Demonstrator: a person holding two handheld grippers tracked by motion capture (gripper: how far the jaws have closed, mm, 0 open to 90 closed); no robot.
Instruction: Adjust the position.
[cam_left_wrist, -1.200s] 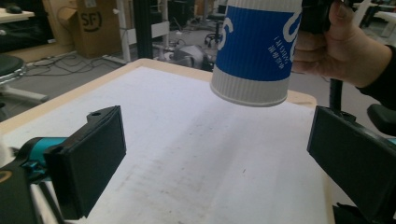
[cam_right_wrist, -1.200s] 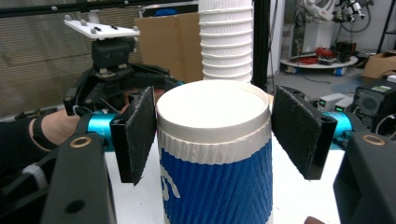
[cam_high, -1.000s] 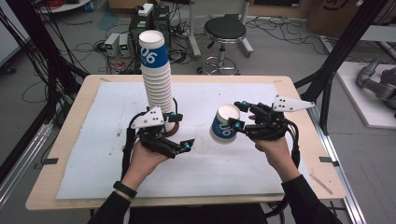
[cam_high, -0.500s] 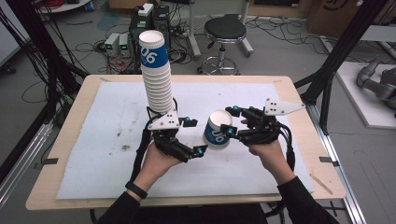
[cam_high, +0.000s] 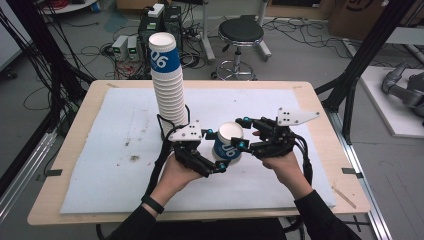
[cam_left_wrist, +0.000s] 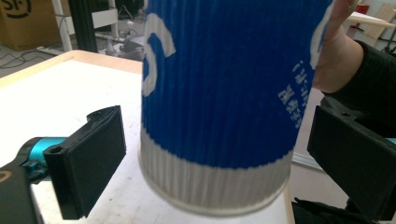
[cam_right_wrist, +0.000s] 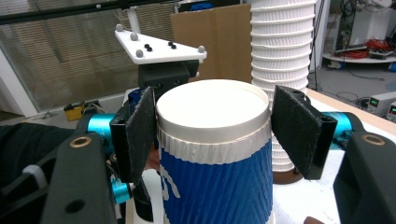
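Blue paper cup (cam_high: 228, 144) clamped in right gripper (cam_high: 246, 135), between spread jaws of left gripper (cam_high: 219, 156)

Robotics lab or research workshop, not a home. Top of the high view: bare grey concrete floor (cam_high: 310, 55) with loose cables (cam_high: 75, 50) all over, small electronics boxes (cam_high: 126, 47) and a black equipment unit (cam_high: 160, 22) at upper left. Round black stool (cam_high: 241, 34) on a chrome base at top centre. Black metal frame struts (cam_high: 370, 50) run diagonally at right and left edges, like a camera rig. Grey robot arm part (cam_high: 402, 90) on a white platform at far right. Cardboard boxes (cam_high: 355, 15) upper right. Wooden tabletop (cam_high: 310, 95) covered by a white mat (cam_high: 100, 150). Right gripper view: metering devices (cam_right_wrist: 380, 103) at right, large glass panels (cam_right_wrist: 60, 56) at left.
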